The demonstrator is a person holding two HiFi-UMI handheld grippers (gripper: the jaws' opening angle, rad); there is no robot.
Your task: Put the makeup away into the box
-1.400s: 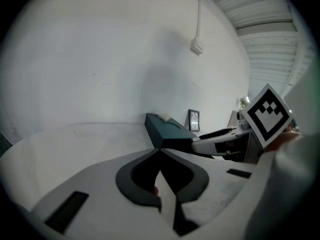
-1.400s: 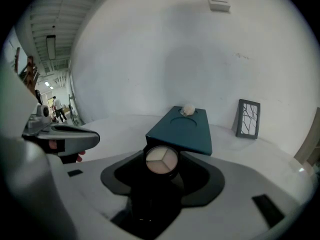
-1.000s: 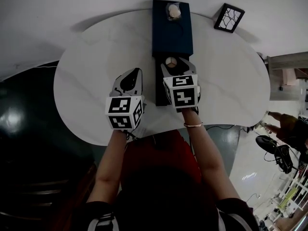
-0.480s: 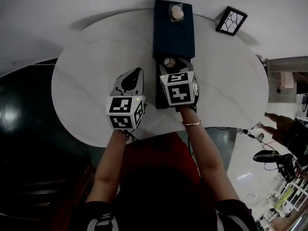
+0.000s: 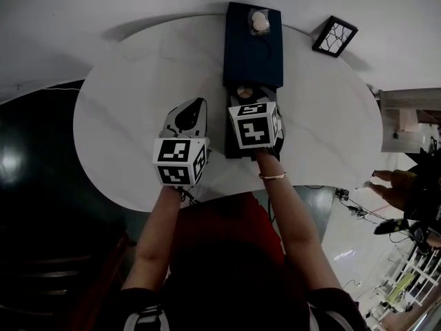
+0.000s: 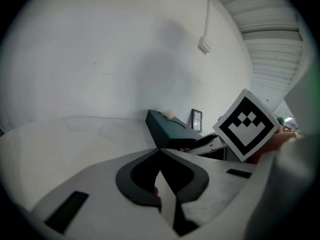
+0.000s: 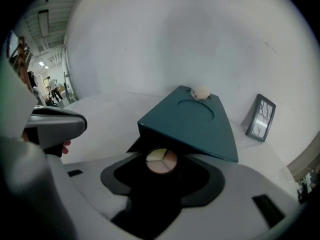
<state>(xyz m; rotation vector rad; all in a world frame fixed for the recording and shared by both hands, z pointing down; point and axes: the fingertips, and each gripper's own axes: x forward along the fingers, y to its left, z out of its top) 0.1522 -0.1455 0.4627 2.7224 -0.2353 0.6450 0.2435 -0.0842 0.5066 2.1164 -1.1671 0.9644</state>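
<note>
A dark teal box (image 5: 253,47) lies on the white round table (image 5: 124,116), its black-lined drawer (image 5: 231,147) pulled out toward me. A round three-colour makeup palette (image 5: 244,90) lies in the drawer right at the box's mouth. My right gripper (image 5: 251,96) points steeply down over the drawer. In the right gripper view the palette (image 7: 161,161) shows between the wide-open jaws of the right gripper (image 7: 162,156); no pad visibly touches it. My left gripper (image 5: 196,103) rests left of the drawer. In the left gripper view its tips (image 6: 160,151) meet with nothing between them.
A small cream puff (image 5: 260,21) sits on the box's far end. A framed picture (image 5: 335,36) stands at the table's back right. The table's curved front edge is close to the person's body. People and equipment are at the far right.
The right gripper has tipped and edged slightly toward the box's mouth; the palette stays where it was. The left gripper has kept still.
</note>
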